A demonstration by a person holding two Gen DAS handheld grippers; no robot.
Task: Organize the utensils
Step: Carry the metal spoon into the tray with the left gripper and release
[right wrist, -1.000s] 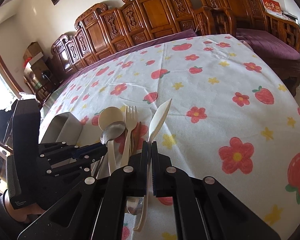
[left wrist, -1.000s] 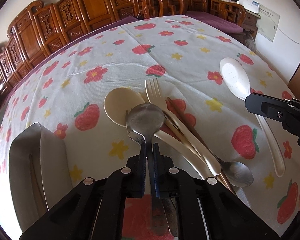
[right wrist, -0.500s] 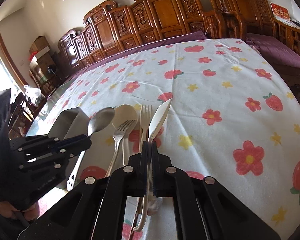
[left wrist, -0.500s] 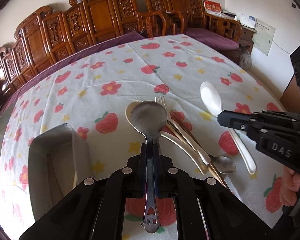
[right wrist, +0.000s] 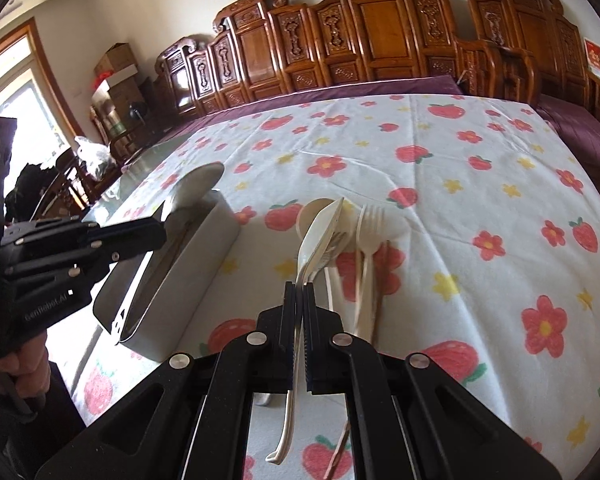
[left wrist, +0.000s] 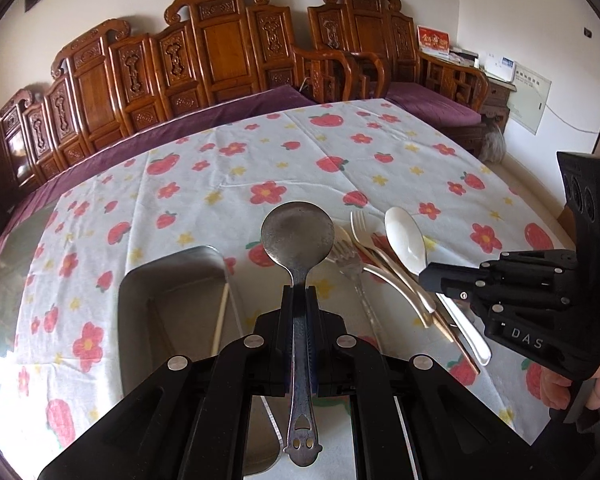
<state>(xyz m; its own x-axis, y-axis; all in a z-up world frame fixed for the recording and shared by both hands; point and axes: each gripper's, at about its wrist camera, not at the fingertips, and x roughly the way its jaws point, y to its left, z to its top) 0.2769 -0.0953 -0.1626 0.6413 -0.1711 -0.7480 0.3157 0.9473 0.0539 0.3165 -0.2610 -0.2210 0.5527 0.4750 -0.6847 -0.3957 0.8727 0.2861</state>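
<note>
The left gripper (left wrist: 300, 300) stays clamped on the metal spoon (left wrist: 298, 240), which a second ago lay on the pile and now hangs above the tabletop (left wrist: 300, 152) — its bowl beyond the fingertips, the metal tray (left wrist: 172, 280) now just left of them. The right gripper (right wrist: 299, 296) keeps its pinch on the white spoon (right wrist: 320, 232), rolled edge-on — the remaining utensil pile (right wrist: 364, 248) lies just ahead and right of it.
</note>
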